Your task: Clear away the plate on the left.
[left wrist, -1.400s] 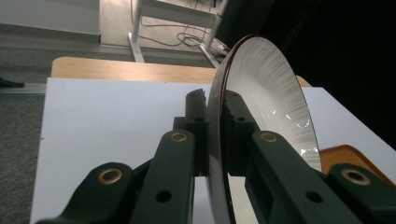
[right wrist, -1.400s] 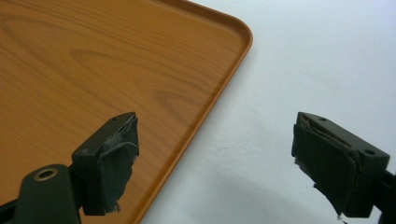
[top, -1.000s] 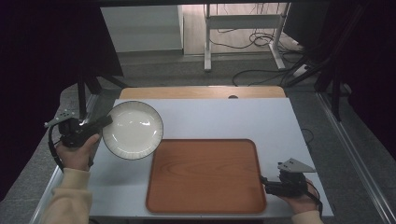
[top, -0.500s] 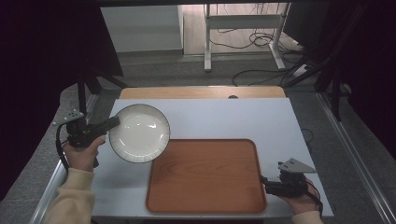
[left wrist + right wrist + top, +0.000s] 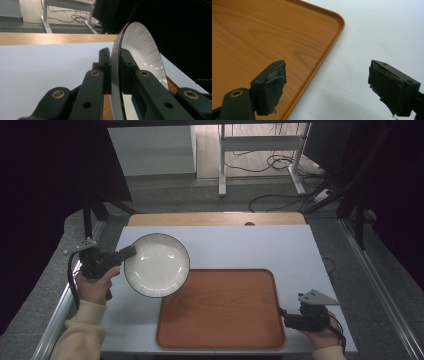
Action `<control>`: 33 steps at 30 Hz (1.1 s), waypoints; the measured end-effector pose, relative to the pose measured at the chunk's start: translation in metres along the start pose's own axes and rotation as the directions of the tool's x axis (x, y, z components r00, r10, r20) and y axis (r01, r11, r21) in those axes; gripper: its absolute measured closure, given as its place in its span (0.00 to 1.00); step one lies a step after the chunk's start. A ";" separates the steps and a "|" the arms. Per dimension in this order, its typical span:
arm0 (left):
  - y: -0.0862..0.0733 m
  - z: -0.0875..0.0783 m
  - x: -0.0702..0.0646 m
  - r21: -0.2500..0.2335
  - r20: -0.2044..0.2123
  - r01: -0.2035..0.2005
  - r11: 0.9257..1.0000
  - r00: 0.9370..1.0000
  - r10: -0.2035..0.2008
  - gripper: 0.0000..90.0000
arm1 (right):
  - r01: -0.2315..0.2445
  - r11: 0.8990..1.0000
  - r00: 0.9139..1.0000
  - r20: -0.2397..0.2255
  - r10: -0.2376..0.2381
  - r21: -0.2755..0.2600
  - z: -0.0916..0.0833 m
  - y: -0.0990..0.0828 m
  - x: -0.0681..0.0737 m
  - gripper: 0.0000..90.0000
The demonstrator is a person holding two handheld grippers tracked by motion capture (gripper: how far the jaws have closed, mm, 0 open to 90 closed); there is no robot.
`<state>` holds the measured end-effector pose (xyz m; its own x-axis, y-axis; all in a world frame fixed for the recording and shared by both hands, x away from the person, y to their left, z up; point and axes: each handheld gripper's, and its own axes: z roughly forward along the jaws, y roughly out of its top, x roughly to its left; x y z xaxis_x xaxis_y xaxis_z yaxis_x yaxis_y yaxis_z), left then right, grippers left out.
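A grey floor with trailing cables and the legs of a metal stand lies beyond the white table (image 5: 240, 245), whose far edge shows a strip of bare wood. A brown wooden tray (image 5: 220, 307) lies flat toward the near edge of the table, its long side running parallel to that edge.

The left gripper (image 5: 126, 254) is clenched on the rim of a white plate (image 5: 157, 265) with a dark edge line, near the table's left edge. In the left gripper view the two black jaws press the plate (image 5: 140, 47) from both sides. The plate is held clear of the table and tilted, with its hollow face turned up and toward the person; its right part hangs over the far left corner of the tray. Being round, it has no long axis.

The right gripper (image 5: 284, 319) rests at the near right corner of the table, just beside the tray's right edge and pointing toward it. Its jaws stand wide apart and released, one over the tray's rim (image 5: 322, 62), the other over bare table.
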<state>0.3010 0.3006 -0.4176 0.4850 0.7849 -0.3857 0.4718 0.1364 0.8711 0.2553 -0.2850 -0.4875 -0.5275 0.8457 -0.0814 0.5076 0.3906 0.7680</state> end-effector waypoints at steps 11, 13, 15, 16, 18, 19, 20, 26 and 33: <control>-0.004 0.018 -0.013 0.042 0.033 -0.032 0.999 0.999 0.031 0.92 | -0.002 1.000 1.000 0.005 0.002 0.001 0.000 0.000 -0.001 0.17; -0.005 0.020 -0.016 0.047 0.039 -0.037 0.998 0.999 0.035 0.92 | -0.002 1.000 1.000 0.005 0.002 0.001 0.000 0.000 -0.001 0.17; -0.005 0.022 -0.018 0.049 0.046 -0.037 0.998 0.998 0.035 0.92 | -0.002 1.000 1.000 0.006 0.002 0.000 0.000 0.000 -0.001 0.17; -0.005 0.023 -0.019 0.051 0.051 -0.038 0.998 0.998 0.035 0.92 | -0.002 1.000 1.000 0.006 0.002 -0.001 0.000 0.000 -0.001 0.17; -0.005 0.025 -0.022 0.056 0.060 -0.040 0.998 0.998 0.036 0.92 | -0.003 1.000 1.000 0.006 0.003 -0.001 0.000 0.000 -0.001 0.17; -0.005 0.027 -0.023 0.058 0.063 -0.043 0.997 0.997 0.040 0.92 | -0.003 1.000 1.000 0.007 0.003 -0.001 0.000 0.000 -0.001 0.17; -0.006 0.028 -0.024 0.061 0.066 -0.045 0.997 0.997 0.041 0.92 | -0.004 1.000 1.000 0.007 0.004 -0.001 0.000 0.000 -0.001 0.17; -0.009 0.036 -0.031 0.082 0.080 -0.053 0.995 0.996 0.046 0.92 | -0.004 1.000 1.000 0.005 0.004 0.001 0.000 0.000 -0.001 0.17; -0.013 0.046 -0.037 0.106 0.095 -0.062 0.992 0.994 0.052 0.92 | -0.006 1.000 1.000 0.010 0.006 -0.004 0.000 0.000 -0.002 0.17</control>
<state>0.3114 0.2421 -0.4285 0.5763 0.7302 -0.3670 0.5161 0.0229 0.8562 0.2560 -0.2868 -0.4875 -0.5178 0.8515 -0.0830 0.5083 0.3842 0.7707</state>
